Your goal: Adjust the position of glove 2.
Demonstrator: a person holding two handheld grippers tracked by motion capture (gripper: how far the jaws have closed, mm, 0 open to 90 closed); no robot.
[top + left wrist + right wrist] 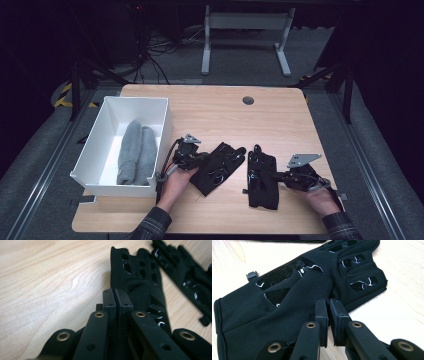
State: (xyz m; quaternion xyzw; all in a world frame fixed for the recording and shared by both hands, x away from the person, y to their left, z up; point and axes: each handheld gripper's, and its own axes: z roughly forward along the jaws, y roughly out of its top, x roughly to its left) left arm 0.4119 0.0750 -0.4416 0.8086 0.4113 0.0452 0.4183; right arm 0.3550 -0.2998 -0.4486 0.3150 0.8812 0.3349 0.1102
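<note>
each black glove was pinched at its edge: left glove [218,168] by the left gripper [196,159], right glove [263,178] by the right gripper [281,176], jaws clenched.

Plaid sleeves, black jaws, brass rivets, grey plate [302,159]

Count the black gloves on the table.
2. One glove lies at the left gripper, near the white bin; the other glove lies at the right gripper.

Far glove [185,277] blurred — cut off at the picture's right edge.
</note>
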